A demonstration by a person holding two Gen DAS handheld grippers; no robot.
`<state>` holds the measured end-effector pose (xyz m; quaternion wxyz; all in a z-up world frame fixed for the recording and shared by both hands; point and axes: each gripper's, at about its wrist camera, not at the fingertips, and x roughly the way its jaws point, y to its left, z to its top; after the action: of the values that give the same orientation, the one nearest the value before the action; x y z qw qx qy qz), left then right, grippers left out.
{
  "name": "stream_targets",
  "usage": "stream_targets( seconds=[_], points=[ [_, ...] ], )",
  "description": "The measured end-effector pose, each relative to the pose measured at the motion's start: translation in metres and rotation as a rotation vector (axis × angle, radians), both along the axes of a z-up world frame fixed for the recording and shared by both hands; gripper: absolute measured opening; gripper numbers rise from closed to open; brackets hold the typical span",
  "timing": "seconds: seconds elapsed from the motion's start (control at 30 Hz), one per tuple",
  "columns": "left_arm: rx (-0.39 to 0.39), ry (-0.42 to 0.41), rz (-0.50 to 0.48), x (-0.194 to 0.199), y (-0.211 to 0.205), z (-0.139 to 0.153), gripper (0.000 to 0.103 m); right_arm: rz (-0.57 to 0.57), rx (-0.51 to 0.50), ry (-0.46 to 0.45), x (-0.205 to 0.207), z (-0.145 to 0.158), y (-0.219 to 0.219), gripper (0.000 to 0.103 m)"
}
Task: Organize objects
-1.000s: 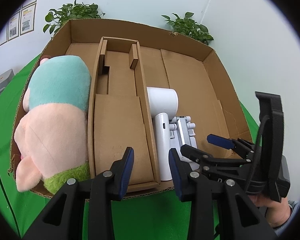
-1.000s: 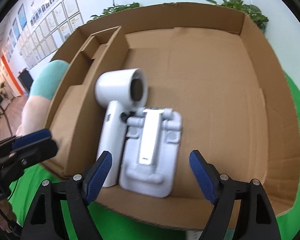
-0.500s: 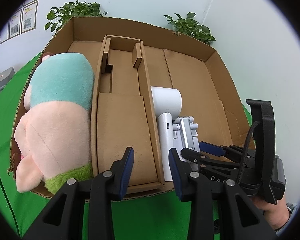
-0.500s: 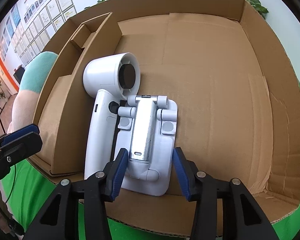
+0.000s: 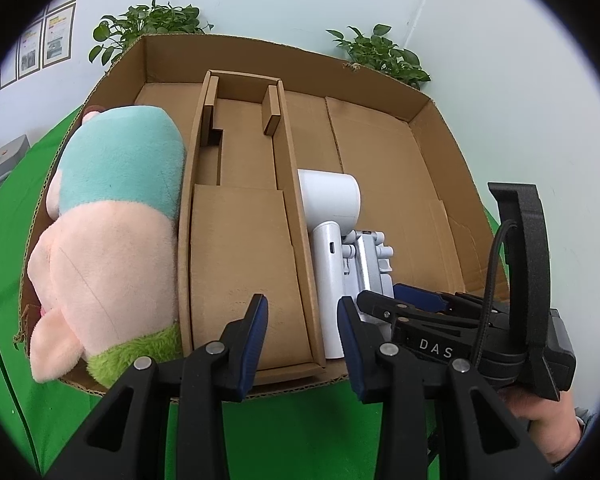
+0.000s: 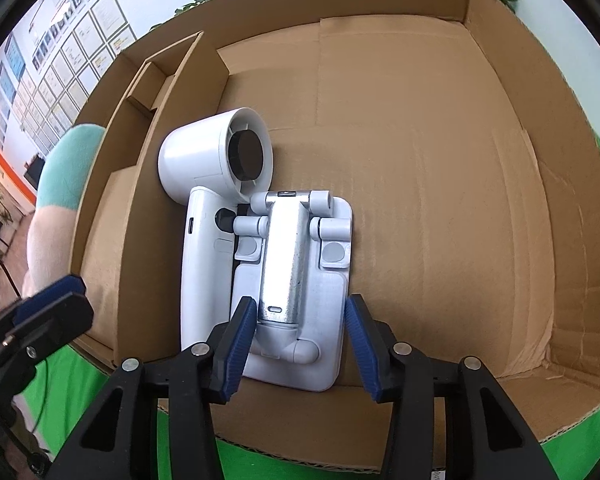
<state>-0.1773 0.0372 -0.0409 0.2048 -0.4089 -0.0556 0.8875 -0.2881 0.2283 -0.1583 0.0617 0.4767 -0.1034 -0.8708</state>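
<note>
White stand, flat on the floor of the big cardboard box, in the wide part on the right, close to the near wall. Sits just right of the middle divider, with lots of bare floor further right.

Soft pig toy, pink with a teal top, fills the far left part of the box. Nothing to do with this grab.

White hand fan lies touching the left side of the stand, round head pointing away, handle coming toward the tongs.

Long side of the stand runs straight away from the right tongs, near end pointing at them. Lies right under and in front of them, so the right hand is the one on it.

Looks like a flat white plate with rounded corners, a shiny metal arm folded down its middle and small white hinges near the far end. Hard and smooth, likely slippery.

Right tongs partly closed, having just been closing, with the near end of the stand between the blue pads; pads seem to press its two sides.

Left tongs hang above the near box wall, beside the divider, a small gap between the pads, holding nothing.
</note>
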Motion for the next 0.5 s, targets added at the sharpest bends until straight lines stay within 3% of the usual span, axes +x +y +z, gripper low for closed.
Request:
stream_targets(
  seconds=[0.27,0.33,0.4,0.5],
  points=[
    [-0.021,0.010,0.008,0.002,-0.001,-0.001,0.035,0.044,0.077,0.042,0.004,0.001,-0.010,0.046],
    [-0.030,0.023,0.006,0.004,-0.002,0.000,0.035,0.048,0.113,0.059,0.006,0.004,-0.012,0.055],
    [-0.040,0.043,0.006,0.007,-0.002,0.003,0.036,0.046,0.147,0.088,0.011,0.008,-0.012,0.080],
    [-0.053,0.084,0.012,0.011,-0.003,0.007,0.043,0.037,0.203,0.136,0.019,0.013,-0.013,0.090]
  ],
)
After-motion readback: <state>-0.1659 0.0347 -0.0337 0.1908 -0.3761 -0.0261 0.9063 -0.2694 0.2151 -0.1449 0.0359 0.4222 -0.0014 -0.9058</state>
